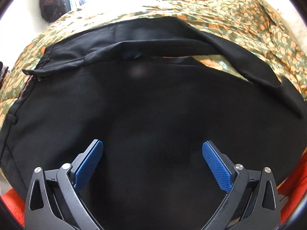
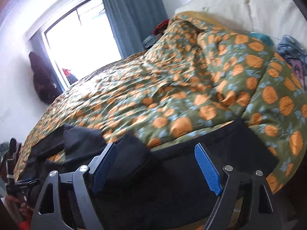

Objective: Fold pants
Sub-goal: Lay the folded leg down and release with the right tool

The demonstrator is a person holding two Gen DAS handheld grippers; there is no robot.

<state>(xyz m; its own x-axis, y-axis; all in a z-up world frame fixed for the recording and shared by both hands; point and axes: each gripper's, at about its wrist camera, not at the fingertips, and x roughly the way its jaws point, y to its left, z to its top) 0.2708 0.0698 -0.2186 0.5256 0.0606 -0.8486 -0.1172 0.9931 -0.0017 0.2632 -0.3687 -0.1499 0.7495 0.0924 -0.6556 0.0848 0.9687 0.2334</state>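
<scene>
The left wrist view looks steeply down on the black pants [image 1: 153, 105], which fill nearly the whole space ahead of and beneath the left tongs [image 1: 152, 164]. These tongs stand wide apart, blue pads [image 1: 89, 164] facing each other with only flat black cloth below them; nothing is pinched. Ahead of the tongs one fold of the pants lies turned back over the rest, forming a raised ridge that runs from left to right. A small gap beyond that ridge shows the bedspread [image 1: 249, 19] underneath.

The right wrist view looks at a shallower angle across the bed. It shows what the left view does not: the window [image 2: 82, 38] far ahead and to the left of the right tongs [image 2: 155, 166], a blue-grey curtain [image 2: 134, 15] beside it, and a pale headboard [image 2: 239, 3] ahead to the right. The right tongs also stand wide, with nothing gripped. The pants [image 2: 172, 172] lie directly under and just ahead of them, at the near edge of the bed.

The green bedspread [image 2: 172, 88] with orange round prints is bunched into a heap ahead and to the right of the right tongs, hiding the far side of the bed. A dark bag [image 2: 42, 80] hangs on the wall to the left. This view is blurred.
</scene>
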